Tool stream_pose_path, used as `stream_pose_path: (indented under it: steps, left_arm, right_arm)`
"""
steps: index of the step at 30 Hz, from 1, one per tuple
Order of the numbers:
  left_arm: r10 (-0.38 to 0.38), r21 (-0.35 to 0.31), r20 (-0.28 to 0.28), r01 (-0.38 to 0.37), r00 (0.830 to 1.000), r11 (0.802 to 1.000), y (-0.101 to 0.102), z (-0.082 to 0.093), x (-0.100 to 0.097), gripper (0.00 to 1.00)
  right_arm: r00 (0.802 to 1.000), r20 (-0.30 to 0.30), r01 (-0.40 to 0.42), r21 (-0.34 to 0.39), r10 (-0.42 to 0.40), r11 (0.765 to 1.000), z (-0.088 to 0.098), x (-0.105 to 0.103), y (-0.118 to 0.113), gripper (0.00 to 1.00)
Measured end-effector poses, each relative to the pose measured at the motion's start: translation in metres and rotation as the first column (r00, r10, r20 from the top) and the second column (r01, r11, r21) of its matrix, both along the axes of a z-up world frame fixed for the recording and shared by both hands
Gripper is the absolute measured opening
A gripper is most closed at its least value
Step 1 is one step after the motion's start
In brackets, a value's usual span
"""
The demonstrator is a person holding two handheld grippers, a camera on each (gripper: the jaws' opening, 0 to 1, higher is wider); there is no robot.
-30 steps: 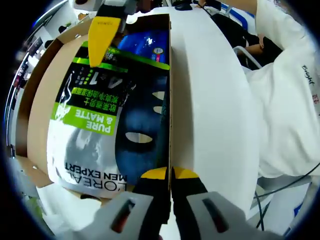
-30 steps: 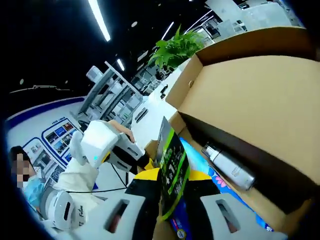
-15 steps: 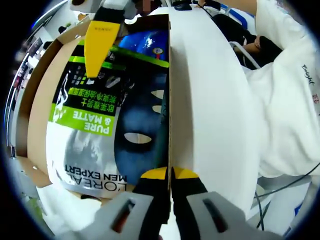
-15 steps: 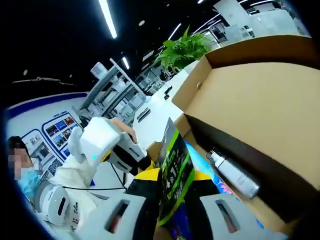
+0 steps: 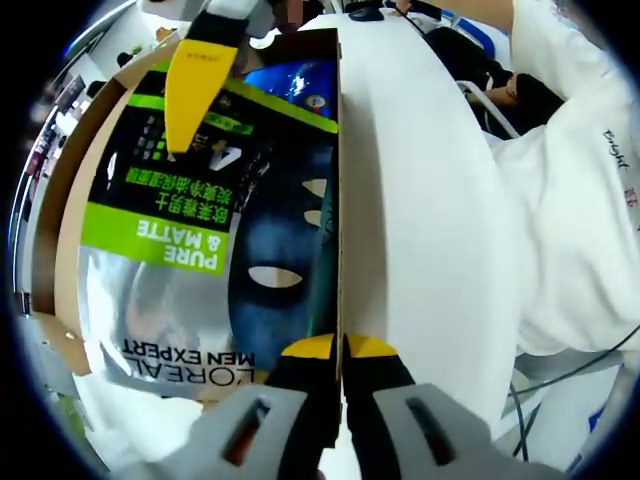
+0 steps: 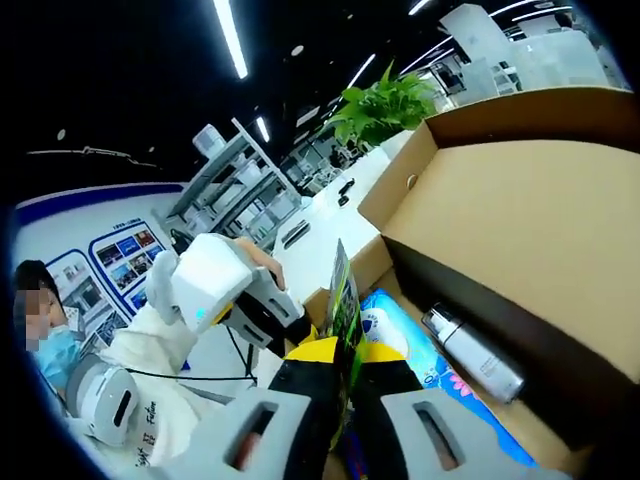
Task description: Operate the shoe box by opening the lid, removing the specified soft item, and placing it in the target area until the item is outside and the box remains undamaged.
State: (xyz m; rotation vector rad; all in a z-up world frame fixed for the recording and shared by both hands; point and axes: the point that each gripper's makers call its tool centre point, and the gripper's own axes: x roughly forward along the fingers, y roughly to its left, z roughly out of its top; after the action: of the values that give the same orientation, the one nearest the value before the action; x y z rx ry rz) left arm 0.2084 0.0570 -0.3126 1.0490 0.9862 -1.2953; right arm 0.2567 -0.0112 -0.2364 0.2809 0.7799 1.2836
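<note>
Left gripper view: left tongs pinched the brown cardboard box wall edge. Right tongs clamped the glossy, flat foil mask packet at its top, above the box interior, beside a metal bottle.

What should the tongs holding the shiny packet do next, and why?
Probably keep lifting the packet straight up and out. The right tongs are shut on its top edge, but its lower end looks to be inside the shoe box, whose wall the left tongs pinch.
</note>
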Motion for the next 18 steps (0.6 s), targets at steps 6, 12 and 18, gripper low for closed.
stream_pose_path:
  steps: [6,12,18]
  left_arm:
    - [-0.001,-0.005,0.004,0.001,1.0,1.0,0.0,0.0,0.001,0.01]
    - [0.001,-0.003,0.004,-0.001,1.0,1.0,0.0,0.0,-0.005,0.01]
    - [0.002,-0.004,0.006,-0.002,1.0,1.0,0.0,-0.001,-0.01,0.01]
  right_arm:
    - [1.0,0.014,-0.007,0.0,0.007,1.0,0.007,-0.001,-0.003,0.0]
    - [1.0,0.009,0.01,0.007,-0.01,1.0,0.017,-0.003,-0.012,0.0]
    - [0.999,0.032,0.042,0.01,-0.042,0.999,0.023,0.0,-0.026,0.0]
